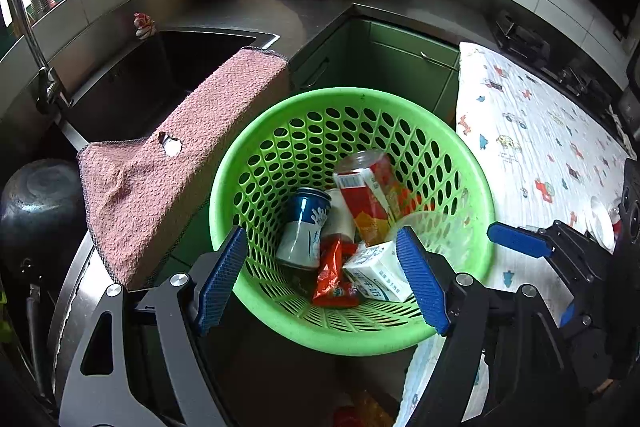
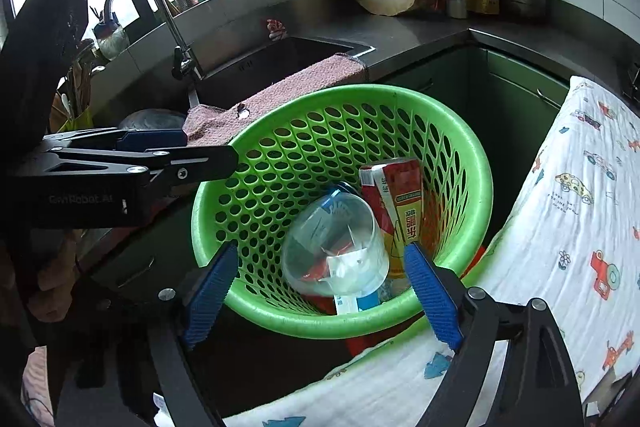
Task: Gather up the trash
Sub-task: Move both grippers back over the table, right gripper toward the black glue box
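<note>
We keep both grippers' fingers wide over the green basket (image 2: pixel 460 163), letting the clear cup (image 2: pixel 334 247) drop in at 6 o'clock.

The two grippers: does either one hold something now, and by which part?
Nothing is held: left gripper and right gripper stand open above the green basket.

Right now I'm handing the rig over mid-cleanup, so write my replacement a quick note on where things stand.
Left claw: open, empty, above the green basket.
Right claw: open, with a clear plastic cup between its fingers, not pressed.
Done: blue can, red carton, white carton and red wrapper lie in the basket.
Left: whether the cup has landed is unclear; check the printed cloth for leftovers.
</note>
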Available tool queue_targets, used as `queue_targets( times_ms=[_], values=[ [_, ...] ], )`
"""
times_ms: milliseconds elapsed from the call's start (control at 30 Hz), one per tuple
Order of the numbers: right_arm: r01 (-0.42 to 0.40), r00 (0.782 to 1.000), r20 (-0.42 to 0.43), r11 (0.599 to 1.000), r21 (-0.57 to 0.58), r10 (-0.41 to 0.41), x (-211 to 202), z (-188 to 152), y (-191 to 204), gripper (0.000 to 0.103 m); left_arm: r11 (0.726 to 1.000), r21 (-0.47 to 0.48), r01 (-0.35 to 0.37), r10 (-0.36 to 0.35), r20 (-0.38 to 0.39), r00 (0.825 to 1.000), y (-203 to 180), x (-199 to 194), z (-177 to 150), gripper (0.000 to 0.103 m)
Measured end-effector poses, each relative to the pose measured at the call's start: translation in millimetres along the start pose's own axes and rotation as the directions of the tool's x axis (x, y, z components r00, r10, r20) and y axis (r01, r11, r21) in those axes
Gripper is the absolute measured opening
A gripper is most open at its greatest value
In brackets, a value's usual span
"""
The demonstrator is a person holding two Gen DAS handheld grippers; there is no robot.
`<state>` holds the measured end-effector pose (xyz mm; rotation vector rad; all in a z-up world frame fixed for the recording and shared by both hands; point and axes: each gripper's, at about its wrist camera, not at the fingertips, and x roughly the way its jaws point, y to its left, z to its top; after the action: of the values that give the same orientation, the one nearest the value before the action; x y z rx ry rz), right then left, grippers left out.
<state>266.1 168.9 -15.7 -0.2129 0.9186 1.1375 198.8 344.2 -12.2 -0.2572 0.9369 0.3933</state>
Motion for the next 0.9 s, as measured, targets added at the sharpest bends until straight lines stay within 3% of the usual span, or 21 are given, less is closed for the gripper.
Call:
queue_targets(
  times_ms=[200,333,667,900],
  values=[
    [0.041,0.999,0.021,0.999,-0.022,-0.040,-42.0,-12.4,-7.6,0.082,0.999,0.031,0.012,-0.012,0.002,1.000,-14.5,-3.3,0.3,0.076],
    [0.112,0.994,0.022,0.994,-0.019,-0.111,-76.7,-30.0,-25.8,0.082,0.997,0.069,0.040,-0.041,0.017,0.999,-35.3,-11.4,-0.9,0.078],
    [0.283,0.959,-0.026,0.953,0.111,-0.282,-163.1,-102.7,-108.3,0.079,0.974,0.193,0.122,-0.133,0.043,0.990,-106.9,-38.7,-9.2,0.082],
    [0.310,0.951,-0.071,0.932,0.187,-0.301,-196.3,-146.9,-152.9,0.077,0.947,0.273,0.169,-0.183,0.026,0.983,-163.8,-44.1,-14.4,0.083]
  ],
)
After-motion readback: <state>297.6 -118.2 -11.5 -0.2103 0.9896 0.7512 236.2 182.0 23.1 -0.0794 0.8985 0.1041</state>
